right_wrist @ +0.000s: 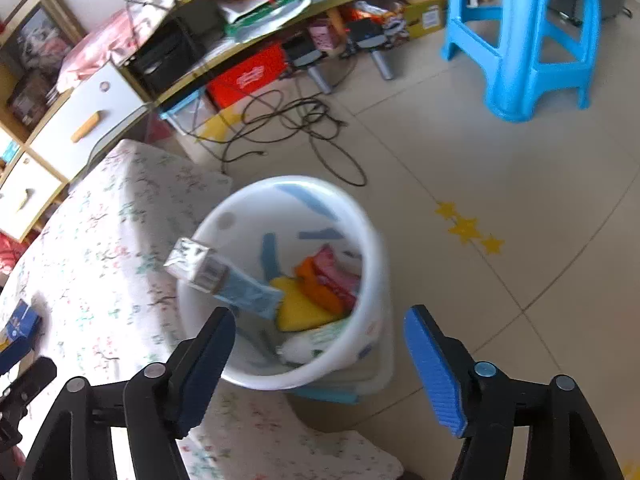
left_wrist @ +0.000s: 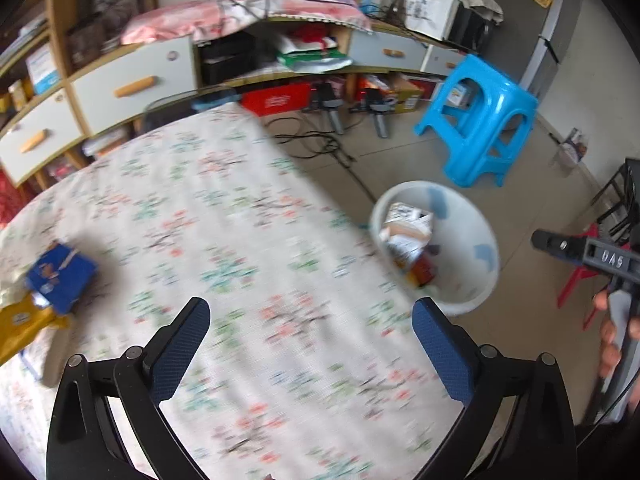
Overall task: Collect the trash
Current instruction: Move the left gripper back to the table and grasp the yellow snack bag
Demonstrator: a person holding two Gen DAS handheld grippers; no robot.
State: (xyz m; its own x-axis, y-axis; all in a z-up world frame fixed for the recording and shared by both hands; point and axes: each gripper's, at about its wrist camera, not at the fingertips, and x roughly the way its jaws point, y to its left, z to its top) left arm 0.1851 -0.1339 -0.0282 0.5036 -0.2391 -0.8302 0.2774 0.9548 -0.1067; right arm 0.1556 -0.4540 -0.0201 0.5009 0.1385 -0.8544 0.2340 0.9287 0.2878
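Observation:
My left gripper (left_wrist: 310, 312) hangs open over the floral tablecloth (left_wrist: 224, 216) with nothing between its blue pads. A blue packet (left_wrist: 60, 276) and a yellow packet (left_wrist: 20, 328) lie at the table's left edge. On the floor beside the table stands a white bin (right_wrist: 240, 196) holding orange, yellow and red wrappers (right_wrist: 320, 288). My right gripper (right_wrist: 320, 316) is open above the bin. A silver-and-blue wrapper (right_wrist: 220, 280) sits tilted at the bin's left rim, apart from the pads; whether it rests there or is in the air I cannot tell. The left wrist view shows the bin (left_wrist: 472, 216) and the right gripper (left_wrist: 552, 244) in a hand.
A blue plastic stool (right_wrist: 528, 40) stands on the tiled floor beyond the bin. Black cables (right_wrist: 300, 128) trail across the floor by a low cabinet with drawers (left_wrist: 132, 84) and cluttered shelves. A red stool (left_wrist: 576, 276) and a dark frame are at the right.

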